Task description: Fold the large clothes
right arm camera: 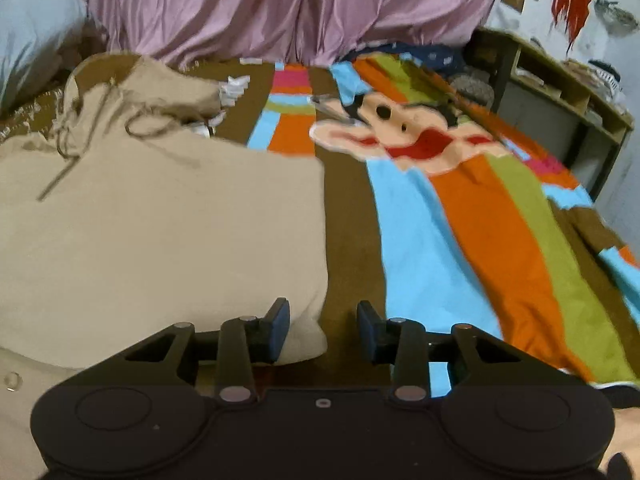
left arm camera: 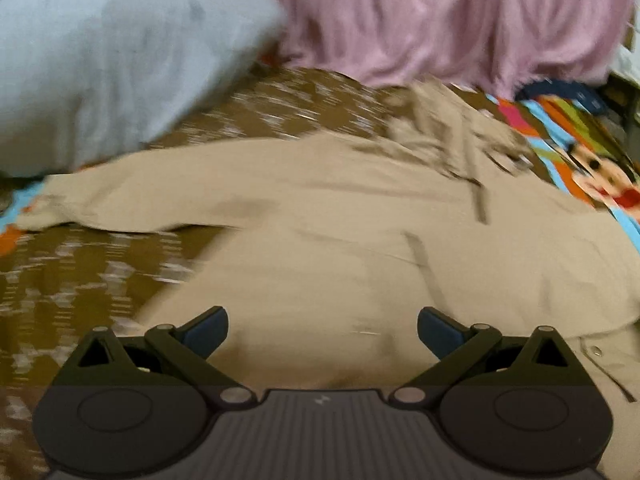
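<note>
Hoodie spread, nothing gripped

Both my grippers hang empty: left gripper (left arm camera: pixel 322 330) jaws spread wide over the beige hoodie (left arm camera: pixel 320 248), right gripper (right arm camera: pixel 323 330) jaws parted at its hem corner. Hoodie lies on the cartoon bedspread (right arm camera: pixel 460 232), one sleeve (left arm camera: pixel 132 204) outstretched. Beyond, loose drawstrings (right arm camera: pixel 152 128) risk snagging.

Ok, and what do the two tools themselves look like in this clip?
Both match: the left tool and right tool have black linkage arms with silver pivot pins, dark blue pads on the fingertips, and round housings on either side. The left's centre plate is ribbed grey with a small white mark. No cables or sleeves are visible.
</note>
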### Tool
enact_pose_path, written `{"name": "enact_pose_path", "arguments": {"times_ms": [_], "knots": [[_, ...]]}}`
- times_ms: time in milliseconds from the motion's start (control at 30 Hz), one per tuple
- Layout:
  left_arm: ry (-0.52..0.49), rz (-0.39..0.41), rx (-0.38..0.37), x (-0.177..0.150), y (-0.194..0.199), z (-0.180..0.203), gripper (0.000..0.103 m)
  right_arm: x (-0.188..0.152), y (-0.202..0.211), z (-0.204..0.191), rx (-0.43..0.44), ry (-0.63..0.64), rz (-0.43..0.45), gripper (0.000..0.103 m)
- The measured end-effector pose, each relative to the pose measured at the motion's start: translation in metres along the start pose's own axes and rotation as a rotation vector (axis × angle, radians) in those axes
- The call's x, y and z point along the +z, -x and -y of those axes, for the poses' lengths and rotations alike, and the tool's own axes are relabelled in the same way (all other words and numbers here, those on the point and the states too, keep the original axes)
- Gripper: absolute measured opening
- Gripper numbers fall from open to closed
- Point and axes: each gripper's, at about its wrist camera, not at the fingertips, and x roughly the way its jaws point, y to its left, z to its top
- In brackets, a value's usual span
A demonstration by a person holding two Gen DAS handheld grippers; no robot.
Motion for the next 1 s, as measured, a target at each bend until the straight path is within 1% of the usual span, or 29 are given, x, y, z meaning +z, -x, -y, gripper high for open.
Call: {"name": "enact_pose_path", "arguments": {"times_ms": [33,100,167,200,233,300,333,367,433,467,567,633,700,733,767,833,867,900,933,967,1000], "knots": [[0.015,0.007,0.023,0.002,0.006,-0.018,0.102,0.003,0.011,-0.001,0.012,-0.007,0.016,0.043],[0.060,0.021,0.091,0.007,0.015,-0.065,0.102,0.006,0.034,-0.008,0.054,-0.013,0.043,0.053],[0.125,0.036,0.161,0.009,0.021,-0.119,0.102,0.005,0.058,-0.024,0.121,-0.021,0.063,0.075],[0.183,0.051,0.164,0.009,0.024,-0.151,0.102,0.002,0.070,-0.033,0.160,-0.023,0.070,0.079],[0.244,0.068,0.141,0.009,0.027,-0.177,0.102,-0.001,0.081,-0.045,0.206,-0.024,0.075,0.084],[0.406,0.128,0.060,0.011,0.029,-0.238,0.102,-0.011,0.101,-0.069,0.280,-0.048,0.086,0.088],[0.458,0.159,0.043,0.013,0.028,-0.259,0.102,-0.015,0.110,-0.080,0.310,-0.066,0.102,0.091],[0.502,0.188,0.044,0.015,0.024,-0.283,0.102,-0.020,0.119,-0.092,0.337,-0.077,0.122,0.097],[0.558,0.216,0.073,0.023,0.007,-0.321,0.102,-0.027,0.134,-0.120,0.363,-0.077,0.154,0.102],[0.575,0.219,0.085,0.027,-0.004,-0.336,0.102,-0.030,0.139,-0.133,0.360,-0.064,0.166,0.102],[0.633,0.192,0.126,0.041,-0.045,-0.374,0.102,-0.037,0.148,-0.173,0.330,-0.007,0.179,0.102],[0.684,0.172,0.121,0.044,-0.071,-0.394,0.100,-0.042,0.146,-0.191,0.314,0.022,0.175,0.102],[0.727,0.148,0.115,0.046,-0.096,-0.408,0.094,-0.048,0.140,-0.205,0.273,0.080,0.157,0.102],[0.746,0.135,0.113,0.044,-0.104,-0.412,0.087,-0.051,0.138,-0.212,0.246,0.113,0.151,0.102],[0.775,0.121,0.107,0.044,-0.114,-0.417,0.078,-0.054,0.137,-0.217,0.227,0.138,0.147,0.102],[0.839,0.098,0.112,0.043,-0.130,-0.423,0.069,-0.059,0.133,-0.222,0.215,0.161,0.139,0.102],[0.863,0.106,0.112,0.044,-0.134,-0.426,0.064,-0.059,0.132,-0.224,0.207,0.168,0.134,0.102],[0.876,0.126,0.107,0.044,-0.136,-0.428,0.061,-0.059,0.131,-0.225,0.202,0.173,0.128,0.102],[0.886,0.137,0.104,0.045,-0.137,-0.430,0.049,-0.060,0.128,-0.225,0.202,0.177,0.123,0.102],[0.899,0.136,0.103,0.047,-0.139,-0.432,0.029,-0.061,0.127,-0.226,0.202,0.180,0.118,0.102],[0.906,0.131,0.101,0.049,-0.140,-0.433,0.022,-0.062,0.126,-0.227,0.200,0.184,0.113,0.102]]}}
